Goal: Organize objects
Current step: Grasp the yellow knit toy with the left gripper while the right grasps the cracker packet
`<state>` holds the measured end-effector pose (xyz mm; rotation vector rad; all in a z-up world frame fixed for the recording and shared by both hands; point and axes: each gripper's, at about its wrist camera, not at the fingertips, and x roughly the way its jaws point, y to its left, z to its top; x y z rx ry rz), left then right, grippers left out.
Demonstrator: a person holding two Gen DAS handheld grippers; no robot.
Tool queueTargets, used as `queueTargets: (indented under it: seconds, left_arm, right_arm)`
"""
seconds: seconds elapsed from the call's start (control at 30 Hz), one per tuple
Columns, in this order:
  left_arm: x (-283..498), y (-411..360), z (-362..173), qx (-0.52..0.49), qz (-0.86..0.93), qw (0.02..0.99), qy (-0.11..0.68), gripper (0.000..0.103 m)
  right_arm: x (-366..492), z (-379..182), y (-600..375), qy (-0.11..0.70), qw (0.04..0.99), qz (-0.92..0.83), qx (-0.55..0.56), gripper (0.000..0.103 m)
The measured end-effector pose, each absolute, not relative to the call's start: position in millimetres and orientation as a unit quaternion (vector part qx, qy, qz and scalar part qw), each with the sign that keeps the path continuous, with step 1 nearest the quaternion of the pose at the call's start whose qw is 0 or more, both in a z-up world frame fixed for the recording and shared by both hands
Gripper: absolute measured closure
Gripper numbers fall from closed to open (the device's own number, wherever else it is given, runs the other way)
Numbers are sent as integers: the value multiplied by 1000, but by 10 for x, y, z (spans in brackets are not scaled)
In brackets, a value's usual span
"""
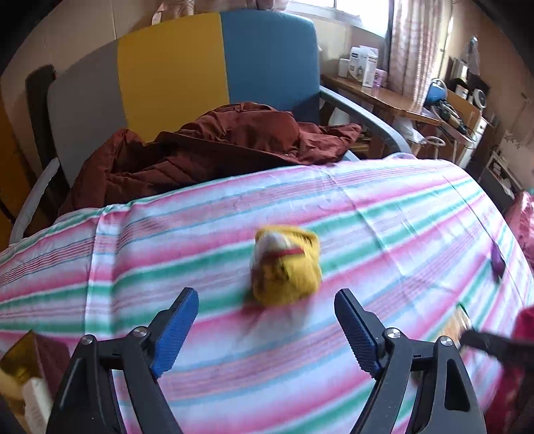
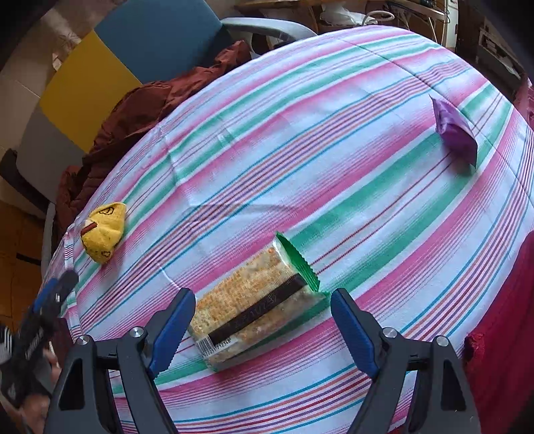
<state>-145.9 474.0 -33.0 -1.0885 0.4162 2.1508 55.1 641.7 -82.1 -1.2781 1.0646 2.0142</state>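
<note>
Jaws spread on both grippers, angled downward; left (image 1: pixel 267 297) nears yellow pouch (image 1: pixel 286 265); right (image 2: pixel 263 297) straddles cracker packet (image 2: pixel 257 300).

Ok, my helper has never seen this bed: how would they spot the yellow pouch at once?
Find the striped sheet. The yellow pouch lies near the edge by the brown jacket, ahead of the open left gripper. It is soft yellow cloth; the snack bar and purple packet are shiny wrappers.

Striped bedcover (image 1: pixel 233 207), grey-yellow-blue headboard (image 1: pixel 173 73), daylit curtained window (image 1: pixel 367 16), cluttered wooden desk (image 1: pixel 377 93)
</note>
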Motion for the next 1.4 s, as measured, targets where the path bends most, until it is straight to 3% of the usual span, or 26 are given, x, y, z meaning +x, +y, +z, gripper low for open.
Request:
queueTargets:
  seconds: [0.3, 0.37, 0.43, 0.5, 0.73, 1.0, 1.03, 1.13, 1.4]
  left_arm:
    - [-1841, 5216, -668, -445, 818, 318, 180, 18]
    - [-1872, 5239, -768, -462, 805, 326, 176, 45]
    - [-1846, 5216, -822, -479, 789, 351, 159, 59]
    - [-1743, 5167, -798, -467, 793, 356, 163, 64]
    - [-1323, 4741, -770, -478, 781, 372, 151, 66]
    - [-767, 4154, -765, -487, 785, 359, 137, 66]
    - [-693, 4094, -764, -483, 786, 360, 137, 66]
    - [-499, 3973, -792, -468, 792, 363, 149, 66]
    - [-482, 3976, -820, -462, 793, 364, 159, 63]
  right_arm:
    - [583, -948, 6444, 434, 239, 726, -476, 18]
    - [513, -941, 6398, 423, 232, 735, -477, 17]
    - [444, -950, 6356, 414, 223, 741, -480, 16]
    - [366, -945, 6313, 403, 213, 751, -478, 16]
    - [121, -965, 6177, 342, 213, 777, -483, 16]
    - [-136, -1048, 5913, 195, 240, 787, -534, 16]
    - [-149, -1054, 5872, 176, 241, 788, -538, 19]
    - [-123, -981, 5846, 176, 228, 800, -527, 55]
    - [-233, -931, 5594, 166, 135, 826, -521, 55]
